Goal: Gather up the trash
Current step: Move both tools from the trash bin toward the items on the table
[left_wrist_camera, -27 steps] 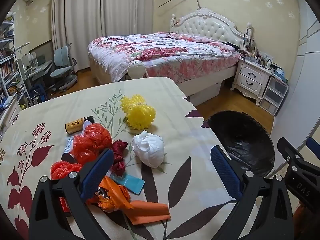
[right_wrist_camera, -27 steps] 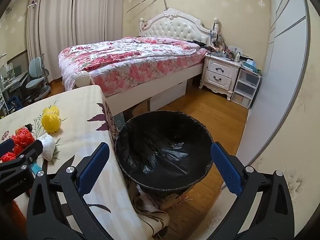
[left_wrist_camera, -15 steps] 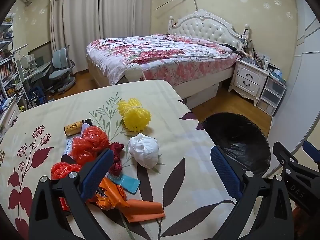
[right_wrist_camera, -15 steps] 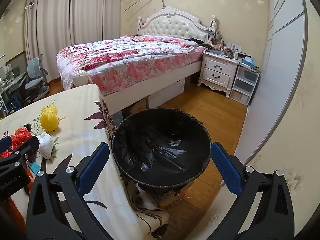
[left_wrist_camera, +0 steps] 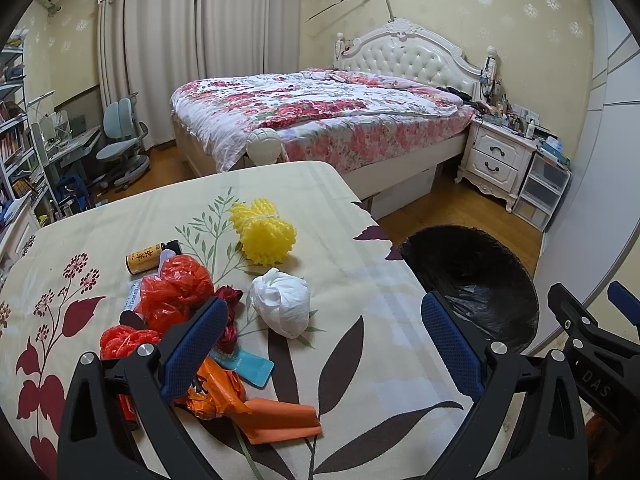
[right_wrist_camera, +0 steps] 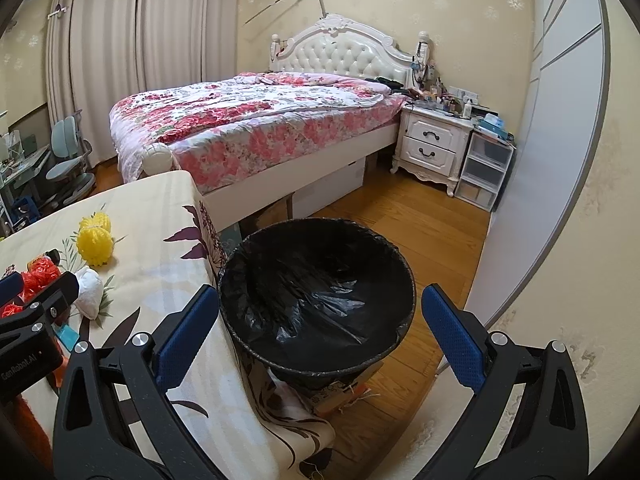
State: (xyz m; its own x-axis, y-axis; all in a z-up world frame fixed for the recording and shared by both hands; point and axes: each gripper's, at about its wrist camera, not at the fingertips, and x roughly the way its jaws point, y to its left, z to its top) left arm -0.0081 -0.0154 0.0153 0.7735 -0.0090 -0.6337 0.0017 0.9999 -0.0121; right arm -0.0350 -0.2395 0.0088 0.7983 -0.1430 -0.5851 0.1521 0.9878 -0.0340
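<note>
A: Both views crept forward since earlier frames; white bag wad [left_wrist_camera: 281,302] slid toward 6 o'clock.
B: Left gripper [left_wrist_camera: 324,344] and right gripper [right_wrist_camera: 320,334] gape, empty. Black-lined bin [right_wrist_camera: 316,292] dead ahead of right.

Floral-quilted bed [left_wrist_camera: 320,116] – white nightstand [left_wrist_camera: 496,160] beside it – curtains [left_wrist_camera: 200,48], wooden floor [right_wrist_camera: 432,232].
</note>
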